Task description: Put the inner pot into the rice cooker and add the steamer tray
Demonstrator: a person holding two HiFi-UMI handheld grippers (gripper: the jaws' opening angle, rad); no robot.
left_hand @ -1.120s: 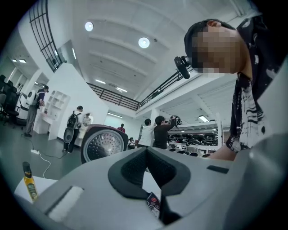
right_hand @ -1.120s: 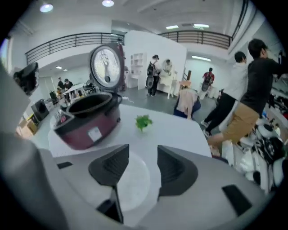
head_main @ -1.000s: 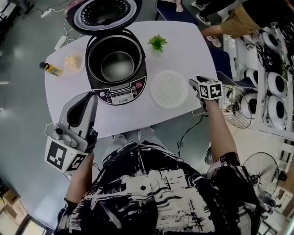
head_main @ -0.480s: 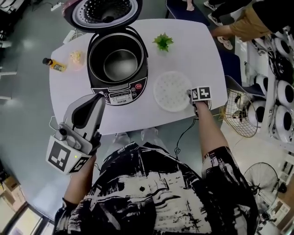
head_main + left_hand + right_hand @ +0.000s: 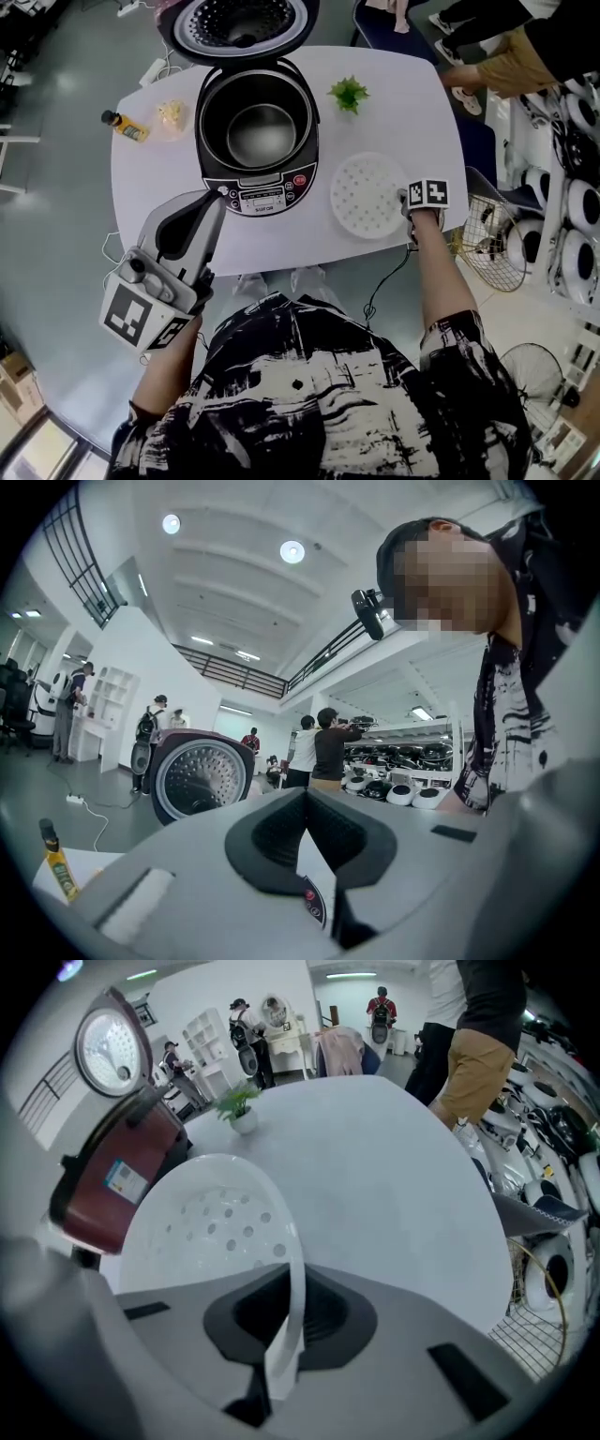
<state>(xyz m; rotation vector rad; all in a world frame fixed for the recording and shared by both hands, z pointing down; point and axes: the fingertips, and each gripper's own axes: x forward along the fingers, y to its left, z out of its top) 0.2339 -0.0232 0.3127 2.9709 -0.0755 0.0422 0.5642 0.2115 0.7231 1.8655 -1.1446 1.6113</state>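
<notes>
The pot (image 5: pixel 262 131) is bare metal with a dull brushed sheen. The cooker (image 5: pixel 281 180) has a glossy black plastic rim and panel, and its side is glossy dark red. The lid (image 5: pixel 239 21) bears a perforated metal plate. The tray (image 5: pixel 361 202) is thin, smooth white plastic pierced with holes. The table (image 5: pixel 187 225) is smooth matt white. The left gripper (image 5: pixel 302 841) and right gripper (image 5: pixel 284 1326) are matt grey plastic with dark ribbed pads (image 5: pixel 328 1312). The floor (image 5: pixel 56 234) is polished grey.

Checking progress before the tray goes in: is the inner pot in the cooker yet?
In. The metal inner pot sits down inside the rice cooker, whose lid stands open.
</notes>
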